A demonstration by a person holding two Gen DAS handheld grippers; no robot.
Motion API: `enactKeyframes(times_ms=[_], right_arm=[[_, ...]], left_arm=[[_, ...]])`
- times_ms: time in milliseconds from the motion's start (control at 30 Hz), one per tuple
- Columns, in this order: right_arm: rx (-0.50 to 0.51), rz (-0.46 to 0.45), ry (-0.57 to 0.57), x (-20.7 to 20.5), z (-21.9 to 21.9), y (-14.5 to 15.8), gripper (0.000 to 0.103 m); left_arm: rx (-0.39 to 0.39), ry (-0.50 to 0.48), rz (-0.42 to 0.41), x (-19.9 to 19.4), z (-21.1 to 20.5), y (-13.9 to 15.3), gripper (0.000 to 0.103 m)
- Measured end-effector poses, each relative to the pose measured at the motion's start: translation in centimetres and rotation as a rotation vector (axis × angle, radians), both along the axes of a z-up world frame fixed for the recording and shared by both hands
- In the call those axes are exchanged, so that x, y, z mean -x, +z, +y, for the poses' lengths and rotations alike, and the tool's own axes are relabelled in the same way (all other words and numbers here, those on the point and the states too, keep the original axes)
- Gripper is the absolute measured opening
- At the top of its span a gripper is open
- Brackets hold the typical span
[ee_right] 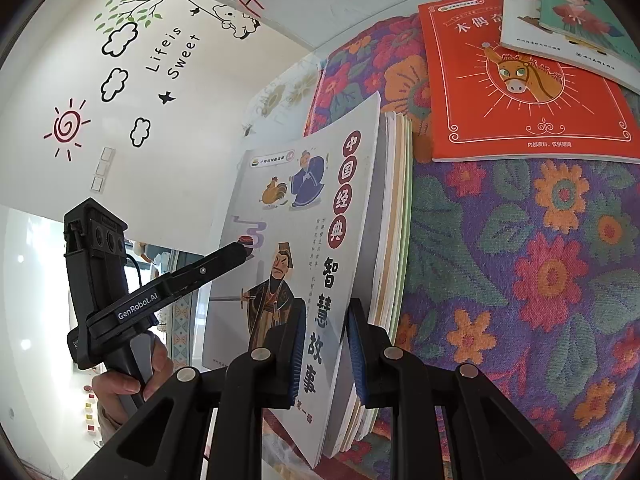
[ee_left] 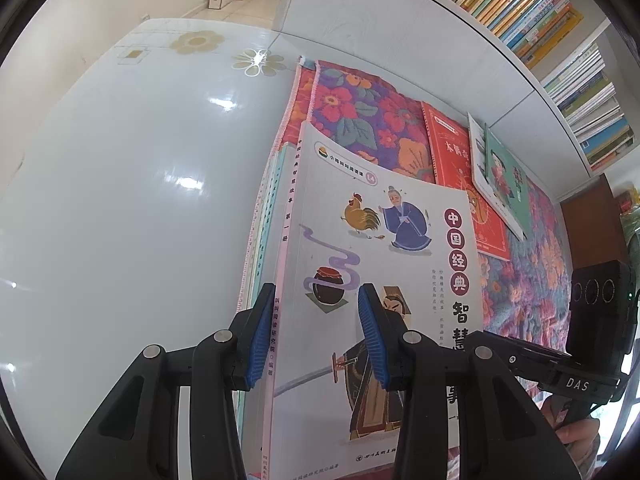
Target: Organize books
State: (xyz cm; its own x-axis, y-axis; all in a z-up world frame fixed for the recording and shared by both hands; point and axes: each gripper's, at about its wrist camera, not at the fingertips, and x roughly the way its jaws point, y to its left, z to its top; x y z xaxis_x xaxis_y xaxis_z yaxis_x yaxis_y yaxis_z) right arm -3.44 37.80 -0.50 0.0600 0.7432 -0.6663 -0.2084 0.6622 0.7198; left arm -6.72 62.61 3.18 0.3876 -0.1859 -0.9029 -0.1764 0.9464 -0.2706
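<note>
Standing on edge on floral cloth [ee_right: 520, 260]: grey storybook [ee_right: 296, 240] fronting book stack [ee_right: 394, 216]. Right gripper [ee_right: 323, 354] pinching storybook's cover edge. Left gripper [ee_left: 316, 334] clamping spine side. Red book [ee_right: 520, 96] flat, well apart.

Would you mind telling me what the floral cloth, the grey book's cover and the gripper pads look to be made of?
Floral cloth: looks like woven terry or towel fabric, matte, with a nubby looped texture.
Grey book cover: seems coated paper or thin card, smooth with a slight sheen, and it bends in the right wrist view.
Pads: probably rubber or soft plastic, blue and ribbed; the look leaves the exact kind open.
</note>
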Motion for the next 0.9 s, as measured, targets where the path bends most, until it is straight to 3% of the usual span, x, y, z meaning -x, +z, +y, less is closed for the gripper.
enactKeyframes(times_ms=[100,467,733,900], right_arm=[[-0.002,0.003,-0.002,0.0,0.0,0.0,0.020],[0.018,0.008,0.001,0.0,0.3,0.3,0.020],[0.076,-0.047,0.004,0.0,0.4,1.9,0.024],[0.058,-0.074,-0.018,-0.3,-1.2,2.9,0.028]], left_arm=[[-0.025,0.008,-0.001,0.0,0.2,0.2,0.037],[-0.001,0.067,-0.017,0.8,1.5,1.0,0.037],[-0.026,0.091,-0.040,1.3,0.9,2.4,0.037],[-0.037,0.102,-0.057,1.5,-0.3,3.3,0.037]])
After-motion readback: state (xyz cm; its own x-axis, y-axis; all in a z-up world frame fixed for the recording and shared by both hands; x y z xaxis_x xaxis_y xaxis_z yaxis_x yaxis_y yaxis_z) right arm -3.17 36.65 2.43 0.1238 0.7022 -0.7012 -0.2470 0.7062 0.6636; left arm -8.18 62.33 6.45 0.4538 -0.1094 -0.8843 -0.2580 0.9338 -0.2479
